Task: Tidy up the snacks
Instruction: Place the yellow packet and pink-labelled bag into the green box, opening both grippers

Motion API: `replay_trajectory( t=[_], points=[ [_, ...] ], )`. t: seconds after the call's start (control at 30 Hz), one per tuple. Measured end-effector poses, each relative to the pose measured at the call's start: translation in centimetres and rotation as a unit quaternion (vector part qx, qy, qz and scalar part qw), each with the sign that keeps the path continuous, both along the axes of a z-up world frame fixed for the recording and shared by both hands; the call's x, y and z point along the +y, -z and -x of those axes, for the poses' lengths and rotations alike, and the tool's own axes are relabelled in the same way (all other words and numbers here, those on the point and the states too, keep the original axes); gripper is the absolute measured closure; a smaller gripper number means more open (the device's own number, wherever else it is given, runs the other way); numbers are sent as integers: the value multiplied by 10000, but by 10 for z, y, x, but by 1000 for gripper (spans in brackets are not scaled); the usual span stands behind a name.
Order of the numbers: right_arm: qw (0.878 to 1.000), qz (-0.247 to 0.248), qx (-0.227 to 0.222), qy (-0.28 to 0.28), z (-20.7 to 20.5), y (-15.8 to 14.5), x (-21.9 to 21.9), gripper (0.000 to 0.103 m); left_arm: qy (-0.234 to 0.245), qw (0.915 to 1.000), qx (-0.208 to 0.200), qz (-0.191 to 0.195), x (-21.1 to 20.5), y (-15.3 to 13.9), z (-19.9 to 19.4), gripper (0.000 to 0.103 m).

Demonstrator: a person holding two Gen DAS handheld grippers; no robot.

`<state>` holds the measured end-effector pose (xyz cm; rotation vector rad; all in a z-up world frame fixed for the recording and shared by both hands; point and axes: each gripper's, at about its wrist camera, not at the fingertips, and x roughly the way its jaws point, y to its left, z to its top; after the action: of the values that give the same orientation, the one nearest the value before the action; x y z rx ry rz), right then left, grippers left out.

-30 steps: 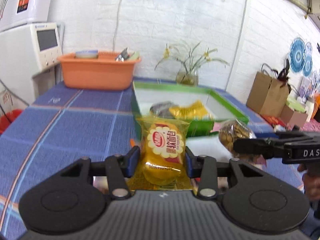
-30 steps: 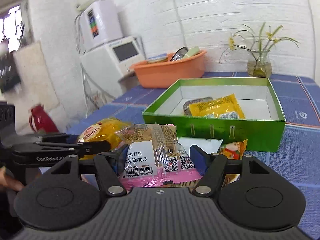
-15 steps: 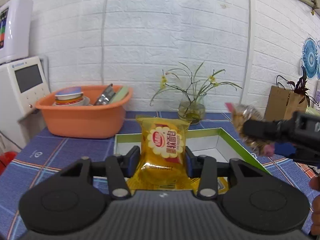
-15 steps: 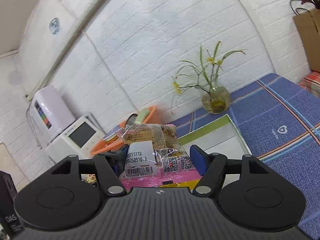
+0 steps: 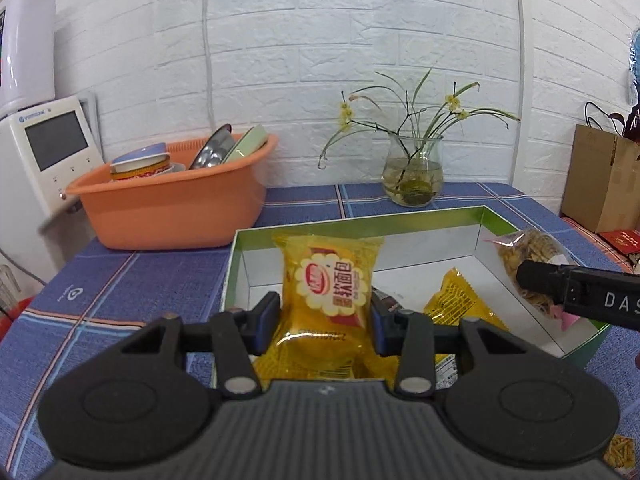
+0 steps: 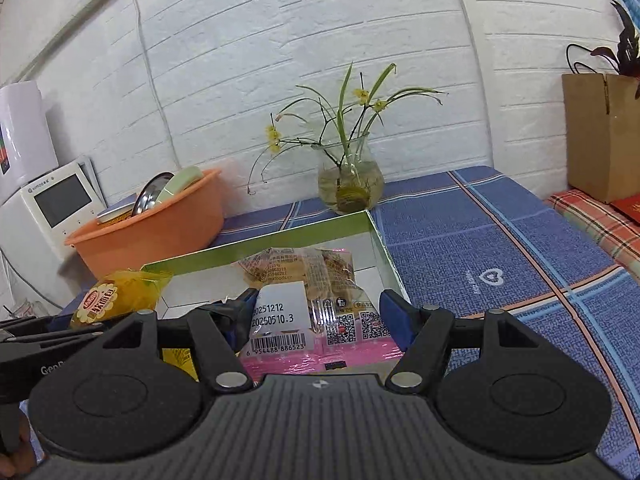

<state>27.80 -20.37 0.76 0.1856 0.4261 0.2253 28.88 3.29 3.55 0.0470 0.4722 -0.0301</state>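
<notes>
left claw (image 5: 325, 322) clamped on yellow bun pack (image 5: 328, 292), right claw (image 6: 318, 320) clamped on pink-edged pack (image 6: 312, 304), both over green box (image 5: 400, 216); risk: claws collide or a pack lands on the rim

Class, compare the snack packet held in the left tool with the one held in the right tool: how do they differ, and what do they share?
The yellow packet is opaque with a flower-shaped red logo; the clear packet shows its brown contents and has a pink bottom edge. The yellow packet faces its camera logo-side; the clear packet shows a barcode and date label. Both are sealed, upright, clamped in a tool and poised over the green box.
</notes>
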Motion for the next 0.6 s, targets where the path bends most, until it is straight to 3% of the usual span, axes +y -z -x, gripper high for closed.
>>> replay_trajectory(
  t=[0.23, 0.4, 0.6],
  points=[
    [10000, -74, -65, 7, 0, 0, -1, 0, 56, 9999, 60, -106, -4, 4, -1, 59],
    [9979, -624, -35, -149, 0, -1, -9, 0, 34, 9997, 98, -232, -5, 7, -2, 46],
    [9977, -405, -319, -442, 15, -24, -10, 0, 10, 9995, -156, -261, 4, -24, 20, 36]
  ],
)
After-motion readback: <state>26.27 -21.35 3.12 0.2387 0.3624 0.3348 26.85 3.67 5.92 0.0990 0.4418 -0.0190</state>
